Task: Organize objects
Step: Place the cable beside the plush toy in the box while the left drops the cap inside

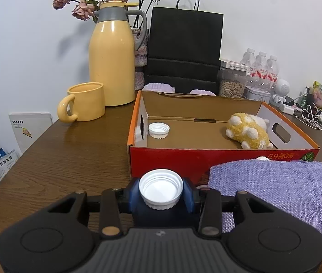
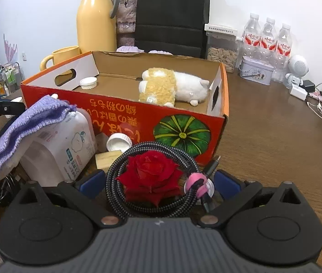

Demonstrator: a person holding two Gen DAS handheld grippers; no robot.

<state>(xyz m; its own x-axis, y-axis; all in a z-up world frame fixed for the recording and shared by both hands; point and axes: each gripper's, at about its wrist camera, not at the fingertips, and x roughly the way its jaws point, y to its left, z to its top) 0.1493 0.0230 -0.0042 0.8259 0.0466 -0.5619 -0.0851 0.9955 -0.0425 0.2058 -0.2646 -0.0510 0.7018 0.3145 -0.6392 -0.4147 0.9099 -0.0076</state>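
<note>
The left gripper (image 1: 161,192) has its blue fingers (image 1: 188,194) clamped on a white ribbed plastic cap (image 1: 160,188), just before the red cardboard box (image 1: 172,159). The right gripper (image 2: 158,179) stands wide, its fingers (image 2: 92,179) either side of a red rose (image 2: 150,177) ringed by a braided cable (image 2: 115,182), gripping nothing. A purple knitted pouch (image 1: 274,191) crowds the left gripper's right. Bare brown worktop (image 1: 69,154) lies open leftward.

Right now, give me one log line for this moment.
left gripper: shut on cap | right gripper: open over rose, cable | box: second cap, plush
</note>
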